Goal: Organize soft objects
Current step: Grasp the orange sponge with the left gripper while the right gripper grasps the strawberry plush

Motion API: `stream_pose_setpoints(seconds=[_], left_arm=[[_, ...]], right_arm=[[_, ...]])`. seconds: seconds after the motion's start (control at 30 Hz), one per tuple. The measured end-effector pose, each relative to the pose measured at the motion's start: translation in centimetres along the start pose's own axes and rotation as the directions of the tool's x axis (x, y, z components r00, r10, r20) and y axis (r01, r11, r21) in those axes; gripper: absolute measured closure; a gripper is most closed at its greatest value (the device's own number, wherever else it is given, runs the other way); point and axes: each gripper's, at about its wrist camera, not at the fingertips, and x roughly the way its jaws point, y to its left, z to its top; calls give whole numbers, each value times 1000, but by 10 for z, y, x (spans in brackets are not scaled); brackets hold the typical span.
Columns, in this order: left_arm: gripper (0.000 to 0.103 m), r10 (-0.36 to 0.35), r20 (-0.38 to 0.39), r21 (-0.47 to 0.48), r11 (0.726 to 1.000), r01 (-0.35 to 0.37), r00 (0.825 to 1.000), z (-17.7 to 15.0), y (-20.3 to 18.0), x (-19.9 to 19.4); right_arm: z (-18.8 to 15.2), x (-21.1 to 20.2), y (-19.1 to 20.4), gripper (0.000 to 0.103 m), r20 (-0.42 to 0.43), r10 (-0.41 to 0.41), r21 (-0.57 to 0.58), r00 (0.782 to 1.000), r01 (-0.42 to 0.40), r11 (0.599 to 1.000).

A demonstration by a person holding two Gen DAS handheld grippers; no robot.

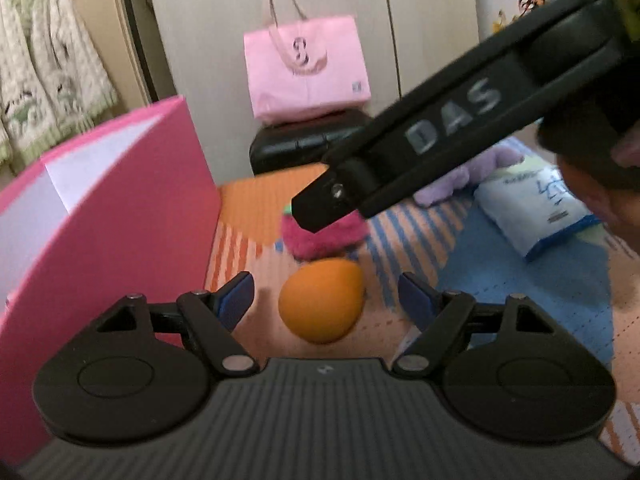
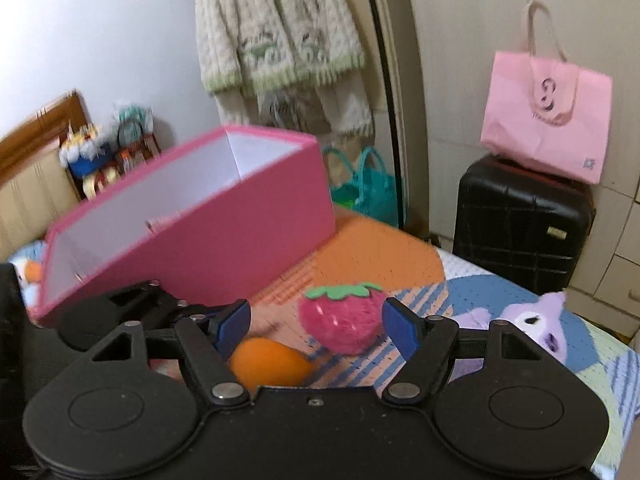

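I am counting three soft toys on the patterned play mat [image 2: 372, 256]: one orange plush [image 1: 322, 300], one fuzzy strawberry plush [image 2: 342, 318] and one purple plush [image 2: 540, 320]. The orange one is lying nearest to me, straight ahead of my left gripper [image 1: 326, 300], whose fingers [image 1: 236, 298] are standing apart with nothing between them. The strawberry is sitting just beyond the orange plush, and in the right wrist view it is showing in the gap of my right gripper [image 2: 316, 326]; those blue fingers [image 2: 402, 334] are spread and are not pressing on it. The purple plush is lying off to the right, near a single white and blue packet [image 1: 536, 208].

One pink box [image 2: 208, 232] with a white inside is standing open to the left of the toys, tilted in both views. In the left wrist view the black arm of the right gripper is crossing the picture from the upper right, covering the top of the strawberry.

Further back I am seeing one black suitcase [image 2: 524, 224] with one pink tote bag [image 2: 548, 120] on top, one teal bag [image 2: 370, 188] by the door edge and a knitted cardigan [image 2: 276, 28] hanging on the wall.

The mat between the box and the purple plush is lying open around the two nearer toys.
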Motion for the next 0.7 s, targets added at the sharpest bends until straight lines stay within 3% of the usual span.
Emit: stream_pose_setpoints(seconds=[0.27, 0.37, 0.43, 0.47, 0.7], left_arm=[[60, -47, -16, -69, 997, 46, 999, 2, 8, 8], [62, -41, -8, -68, 997, 41, 999, 1, 8, 8], [63, -49, -5, -67, 997, 48, 999, -1, 8, 6], [63, -54, -4, -67, 996, 53, 999, -1, 8, 5], [63, -88, 12, -65, 994, 88, 996, -2, 13, -7]], right_arm=[[0, 38, -10, 26, -71, -46, -6, 996, 45, 999], [-5, 45, -10, 27, -74, -61, -31, 995, 59, 998], [-9, 46, -7, 34, -59, -75, -61, 995, 72, 996], [-12, 44, -5, 49, -49, -77, -71, 996, 73, 995], [-21, 12, -1, 50, 6, -93, -18, 996, 93, 996]])
